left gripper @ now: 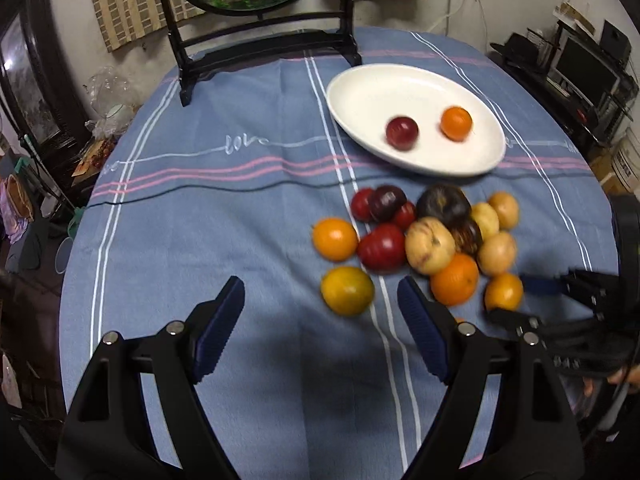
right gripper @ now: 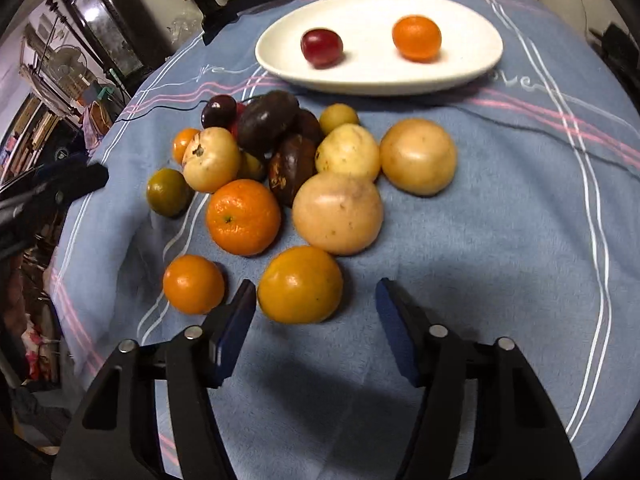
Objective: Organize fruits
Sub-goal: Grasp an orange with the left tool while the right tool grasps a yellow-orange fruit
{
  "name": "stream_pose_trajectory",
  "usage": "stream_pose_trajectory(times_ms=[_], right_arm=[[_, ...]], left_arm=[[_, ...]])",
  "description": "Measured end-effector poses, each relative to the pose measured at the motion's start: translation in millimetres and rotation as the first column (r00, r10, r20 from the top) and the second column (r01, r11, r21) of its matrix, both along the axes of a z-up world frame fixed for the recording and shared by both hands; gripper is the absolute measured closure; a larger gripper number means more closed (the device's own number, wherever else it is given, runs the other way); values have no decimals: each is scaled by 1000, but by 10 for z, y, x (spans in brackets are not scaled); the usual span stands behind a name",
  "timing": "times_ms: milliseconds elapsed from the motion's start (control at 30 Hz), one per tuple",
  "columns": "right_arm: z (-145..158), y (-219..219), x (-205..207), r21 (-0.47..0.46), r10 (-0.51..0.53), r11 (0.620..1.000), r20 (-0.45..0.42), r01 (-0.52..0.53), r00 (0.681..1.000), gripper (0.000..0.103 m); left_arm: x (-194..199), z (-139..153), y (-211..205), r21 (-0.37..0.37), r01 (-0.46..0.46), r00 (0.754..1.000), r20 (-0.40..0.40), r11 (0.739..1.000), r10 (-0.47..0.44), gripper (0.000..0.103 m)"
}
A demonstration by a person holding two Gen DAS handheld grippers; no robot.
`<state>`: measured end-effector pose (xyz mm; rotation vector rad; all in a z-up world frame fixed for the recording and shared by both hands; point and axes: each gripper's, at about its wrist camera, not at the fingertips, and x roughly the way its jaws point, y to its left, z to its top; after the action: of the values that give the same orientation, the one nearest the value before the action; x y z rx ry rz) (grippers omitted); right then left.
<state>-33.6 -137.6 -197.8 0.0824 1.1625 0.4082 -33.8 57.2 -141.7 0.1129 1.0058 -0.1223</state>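
Fruit pile (right gripper: pixel 288 184) noted heaped on the blue tablecloth (right gripper: pixel 500 240), just in front of the white oval plate (right gripper: pixel 280 60). Pile made up of oranges, pale yellow-brown fruits, dark purple ones and a few red ones, most touching one another. On the plate, only a red fruit (right gripper: pixel 322 47) and an orange (right gripper: pixel 417 37) are seen, lying apart.

Right gripper (right gripper: pixel 316 304) is held low over the near edge of the pile, fingers spread, nothing pinched. A yellow-orange fruit (right gripper: pixel 300 284) lies just ahead of the gap, closer to the left finger (right gripper: pixel 236 320). A smaller orange (right gripper: pixel 193 284) sits just outside that finger.

Left gripper (left gripper: pixel 322 320) is seen over bare cloth at the left of the pile, fingers spread wide, empty. A greenish-yellow fruit (left gripper: pixel 347 290) lies just ahead, nearer its right finger (left gripper: pixel 420 332).

Risks, as judged:
- Round fruit on soft cloth; a finger landing on top instead of beside could send it rolling toward the table edge.
- Off-centre closing on the yellow-orange fruit may push it sideways into its neighbours and scatter the pile.
- Both grippers work close together at the same heap; a collision is possible.
- Hard squeezing could bruise the softer fruits.

Sorting judged barely begun.
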Motion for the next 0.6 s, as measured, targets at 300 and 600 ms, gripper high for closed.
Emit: stream_pose_trajectory(times_ms=[300,600], right_arm=[[56,-129,-94,64,-3,998,-30,5,1000,61],[150,-400,-248,74,-61,995,-22,62,998,61]], left_arm=[[-147,-278,-491,-3,187,981,-58,982,-187,23],[-143,-560,-792,-65,287,950,-110,956,-292,33]])
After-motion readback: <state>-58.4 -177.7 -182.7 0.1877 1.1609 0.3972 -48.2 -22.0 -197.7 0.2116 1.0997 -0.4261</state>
